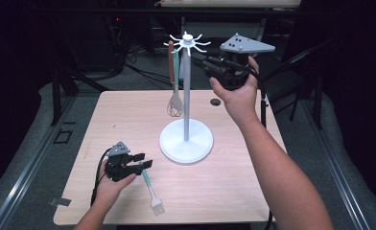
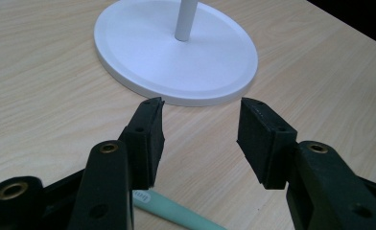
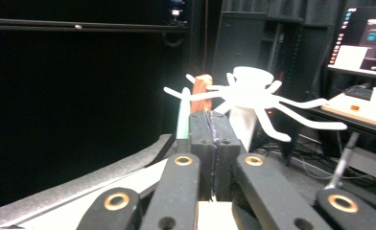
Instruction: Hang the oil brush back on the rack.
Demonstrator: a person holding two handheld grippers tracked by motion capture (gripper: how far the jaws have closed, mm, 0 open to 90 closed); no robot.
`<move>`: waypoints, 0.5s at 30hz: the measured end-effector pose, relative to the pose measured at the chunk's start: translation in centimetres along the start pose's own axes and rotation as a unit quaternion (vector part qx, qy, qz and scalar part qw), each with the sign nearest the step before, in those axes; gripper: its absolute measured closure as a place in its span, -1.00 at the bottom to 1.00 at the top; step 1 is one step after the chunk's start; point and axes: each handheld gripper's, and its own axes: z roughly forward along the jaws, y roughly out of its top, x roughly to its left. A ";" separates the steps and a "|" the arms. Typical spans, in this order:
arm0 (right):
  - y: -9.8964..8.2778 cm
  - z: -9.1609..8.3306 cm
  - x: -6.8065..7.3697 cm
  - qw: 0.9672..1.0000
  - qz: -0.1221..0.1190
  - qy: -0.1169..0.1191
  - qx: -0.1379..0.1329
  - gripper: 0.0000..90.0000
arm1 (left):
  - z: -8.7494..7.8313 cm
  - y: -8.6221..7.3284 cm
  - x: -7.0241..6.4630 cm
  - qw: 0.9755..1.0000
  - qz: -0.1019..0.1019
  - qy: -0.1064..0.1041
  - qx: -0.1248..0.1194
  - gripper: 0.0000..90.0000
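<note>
The left tool [image 1: 140, 162] sits open over the brush [image 1: 152, 190] near the desk's [image 1: 234, 191] front edge. The right tool [image 1: 203, 63], shut and empty, is up by the rack [image 1: 186, 96].

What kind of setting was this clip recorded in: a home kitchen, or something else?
Most likely a lab or recording studio, not a kitchen: black curtains surround the lone wooden table, cables trail over the floor behind it, and a lit computer monitor stands on a desk nearby.
</note>
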 end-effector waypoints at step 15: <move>-6.6 -2.9 1.4 0.999 0.013 -0.019 0.026 0.44 | -0.4 -0.1 0.4 1.000 -0.009 0.010 -0.004 0.14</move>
